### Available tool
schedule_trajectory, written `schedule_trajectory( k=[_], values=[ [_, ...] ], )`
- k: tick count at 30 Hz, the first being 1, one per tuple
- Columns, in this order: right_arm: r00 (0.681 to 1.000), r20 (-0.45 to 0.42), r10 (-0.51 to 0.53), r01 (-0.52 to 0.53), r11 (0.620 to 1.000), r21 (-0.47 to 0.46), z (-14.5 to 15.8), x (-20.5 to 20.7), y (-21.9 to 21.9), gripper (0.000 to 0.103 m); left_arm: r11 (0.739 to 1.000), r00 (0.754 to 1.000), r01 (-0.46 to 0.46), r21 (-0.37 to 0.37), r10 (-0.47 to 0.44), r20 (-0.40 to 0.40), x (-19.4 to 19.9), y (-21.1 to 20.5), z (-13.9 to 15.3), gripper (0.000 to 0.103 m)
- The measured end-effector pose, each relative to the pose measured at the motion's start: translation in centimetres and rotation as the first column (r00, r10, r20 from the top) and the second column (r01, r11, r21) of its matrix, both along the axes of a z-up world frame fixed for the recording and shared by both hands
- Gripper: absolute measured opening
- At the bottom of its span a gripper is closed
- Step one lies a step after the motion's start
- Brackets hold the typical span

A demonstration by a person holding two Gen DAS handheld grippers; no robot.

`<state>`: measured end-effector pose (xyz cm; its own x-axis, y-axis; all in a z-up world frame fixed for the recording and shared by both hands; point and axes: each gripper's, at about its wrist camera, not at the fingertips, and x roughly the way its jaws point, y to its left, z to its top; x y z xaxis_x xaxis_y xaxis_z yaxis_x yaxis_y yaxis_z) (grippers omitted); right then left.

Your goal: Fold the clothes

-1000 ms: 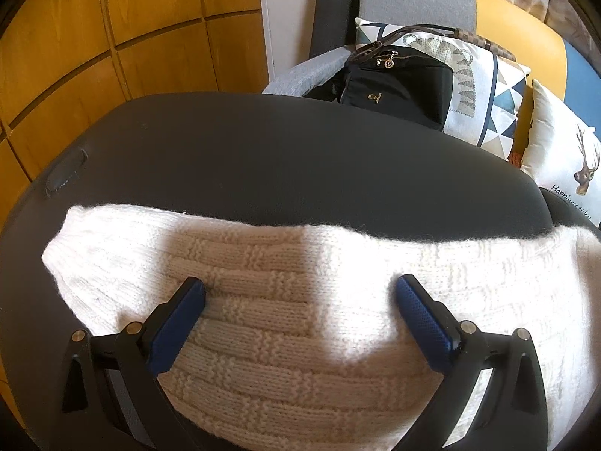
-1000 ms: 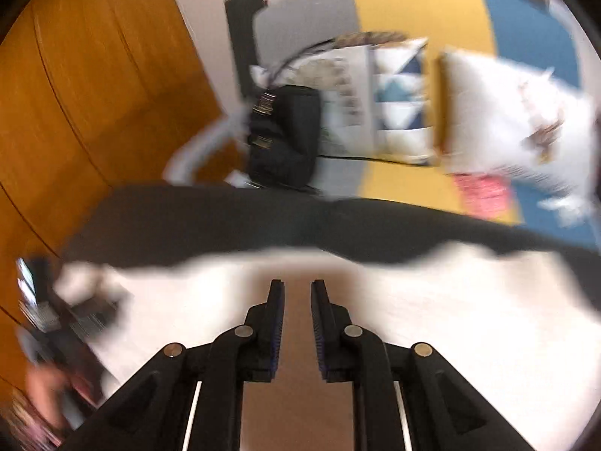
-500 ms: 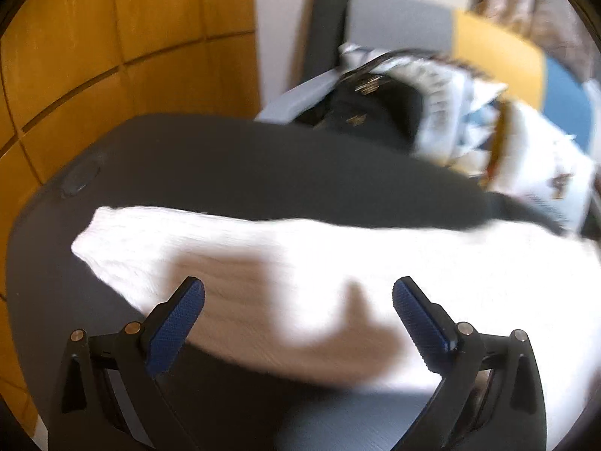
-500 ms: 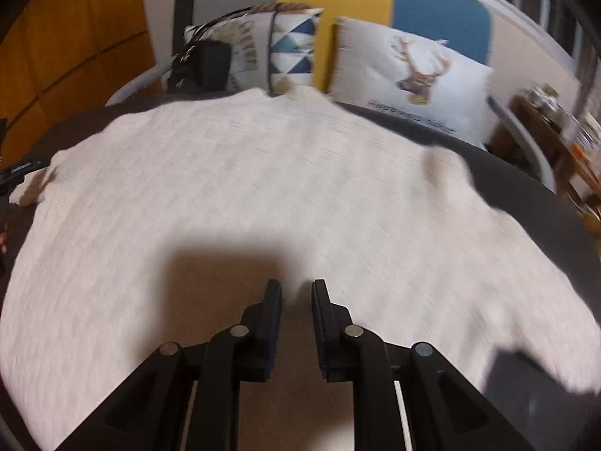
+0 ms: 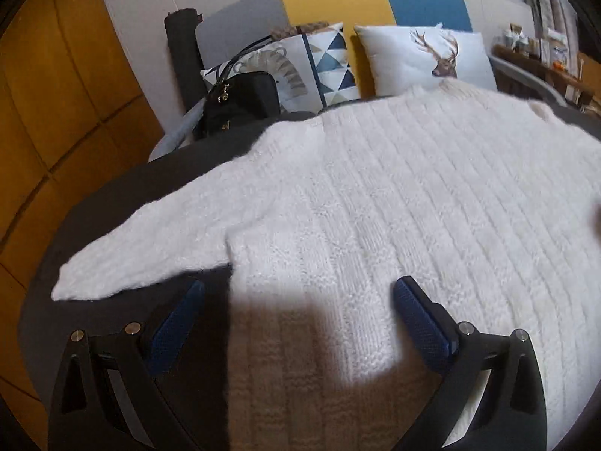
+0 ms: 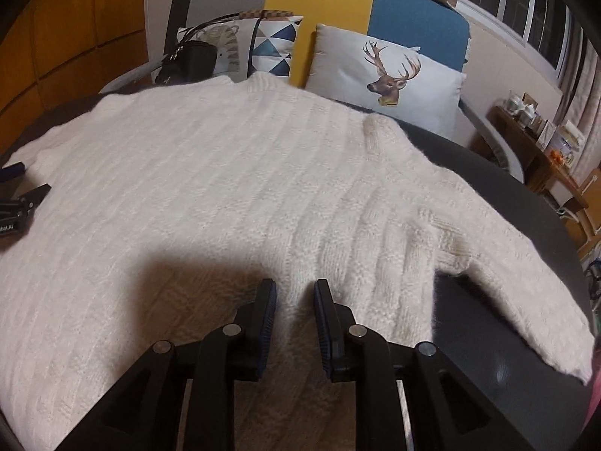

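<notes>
Jaws: left gripper (image 5: 296,310) wide and empty, right gripper (image 6: 295,310) narrow, gripping nothing. Sweater (image 5: 375,206), bunched a second ago, now lies spread flat on the worktop (image 5: 112,195), sleeves out. Looks ready for the first fold.

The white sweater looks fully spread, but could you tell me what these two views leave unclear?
- Sweater hem: cut off by the bottom edge, both views.
- Right gripper: whether the narrow gap pinches knit is unclear.
- Shelf items: too small, right view.

Both wrist views low, close, facing the sofa (image 5: 375,0) – sharing (seemingly) the sweater (image 6: 225,173)
</notes>
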<state>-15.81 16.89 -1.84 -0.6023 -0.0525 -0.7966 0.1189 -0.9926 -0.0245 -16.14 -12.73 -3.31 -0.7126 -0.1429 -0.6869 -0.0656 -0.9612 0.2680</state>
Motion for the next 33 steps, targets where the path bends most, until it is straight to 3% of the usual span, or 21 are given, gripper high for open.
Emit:
schedule_trajectory(
  k=[4, 7, 9, 13, 14, 17, 22, 26, 29, 31, 33],
  values=[
    [0.998, 0.016, -0.063, 0.064, 0.995, -0.082, 1.8, 1.6, 1.8, 0.023, 0.999, 1.000, -0.029, 0.022, 0.029, 0.001, 0.6, -0.2, 1.0, 0.102],
    [1.000, 0.017, -0.004, 0.008, 0.975, -0.222, 3.8, 5.8, 1.1, 0.024, 0.993, 0.999, 0.015, 0.120, -0.011, -0.032, 3.1, 0.2, 2.2, 0.102],
    [0.996, 0.040, 0.075, -0.070, 0.989, -0.131, 3.5, 8.5, -1.1, 0.024, 0.987, 0.997, 0.073, 0.145, -0.070, -0.031, 4.5, 1.3, 2.5, 0.102],
    [0.991, 0.066, 0.120, -0.123, 0.991, 0.046, 1.1, 11.9, -2.6, 0.025, 0.982, 0.985, 0.167, -0.087, -0.170, -0.021, 6.0, 4.6, 0.0, 0.102],
    [0.993, 0.046, 0.108, -0.110, 0.993, 0.045, 0.9, 12.4, -2.1, 0.026, 0.980, 0.983, 0.172, -0.098, -0.178, -0.047, 6.2, 4.7, 0.3, 0.102],
    [0.998, 0.028, 0.055, -0.055, 0.998, -0.002, 0.6, 11.8, -0.1, 0.027, 0.976, 0.979, 0.201, -0.080, -0.203, -0.021, 4.7, 5.3, 0.3, 0.102],
    [1.000, 0.019, 0.013, -0.013, 1.000, 0.004, 0.6, 9.0, 1.2, 0.027, 0.960, 0.967, 0.250, -0.124, -0.254, -0.017, -0.3, 7.3, 0.4, 0.103],
    [0.999, 0.032, -0.010, 0.012, 0.998, -0.061, 1.4, 8.4, 1.5, 0.028, 0.966, 0.972, 0.237, -0.103, -0.236, 0.024, -1.7, 7.8, 1.2, 0.102],
    [1.000, 0.030, 0.000, 0.005, 0.984, -0.177, 3.2, 10.6, 0.7, 0.028, 0.976, 0.976, 0.216, -0.031, -0.217, -0.031, 0.9, 7.5, 3.3, 0.100],
    [0.996, 0.017, 0.084, -0.078, 0.969, -0.233, 3.8, 12.5, -0.9, 0.030, 0.959, 0.960, 0.276, 0.064, -0.272, -0.062, 3.3, 8.0, 4.4, 0.100],
    [0.987, 0.049, 0.150, -0.136, 0.966, -0.222, 3.3, 14.0, -2.9, 0.030, 0.932, 0.934, 0.356, 0.075, -0.353, -0.046, 5.5, 9.3, 4.1, 0.100]
  ],
)
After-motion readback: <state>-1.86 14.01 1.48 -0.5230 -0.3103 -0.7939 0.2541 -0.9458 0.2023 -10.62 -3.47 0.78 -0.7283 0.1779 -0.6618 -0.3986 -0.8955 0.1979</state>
